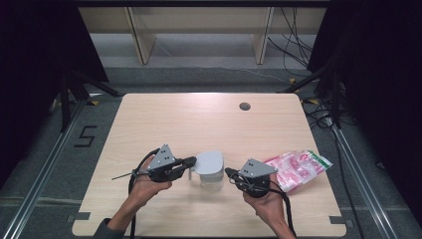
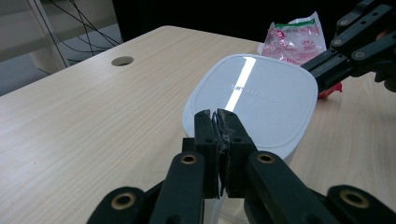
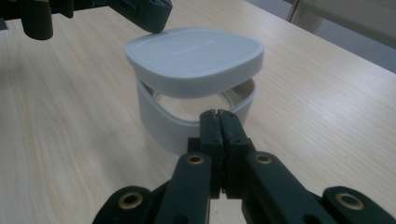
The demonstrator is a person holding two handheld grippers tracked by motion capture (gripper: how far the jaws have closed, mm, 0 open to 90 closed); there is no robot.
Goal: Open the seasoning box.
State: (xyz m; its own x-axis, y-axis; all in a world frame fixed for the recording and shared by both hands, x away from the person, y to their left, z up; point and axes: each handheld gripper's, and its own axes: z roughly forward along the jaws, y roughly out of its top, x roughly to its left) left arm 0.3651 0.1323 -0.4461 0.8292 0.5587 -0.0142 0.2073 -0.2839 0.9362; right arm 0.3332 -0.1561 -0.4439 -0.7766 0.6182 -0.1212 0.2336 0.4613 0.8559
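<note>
Shut right gripper (image 3: 218, 114) faces container (image 3: 187, 123); lid (image 3: 194, 58) tilted.

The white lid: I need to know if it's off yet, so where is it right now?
In the high view the white lid sits raised above the clear container, near the table's front edge between the left gripper and right gripper.

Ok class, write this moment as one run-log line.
left claw: shut on lid | lid: raised above container | right claw: shut by container rim | packet: lying on table

Left gripper (image 1: 191, 161) holds white lid (image 1: 209, 162) over container (image 1: 212, 180); right gripper (image 1: 230, 173) beside.
</note>
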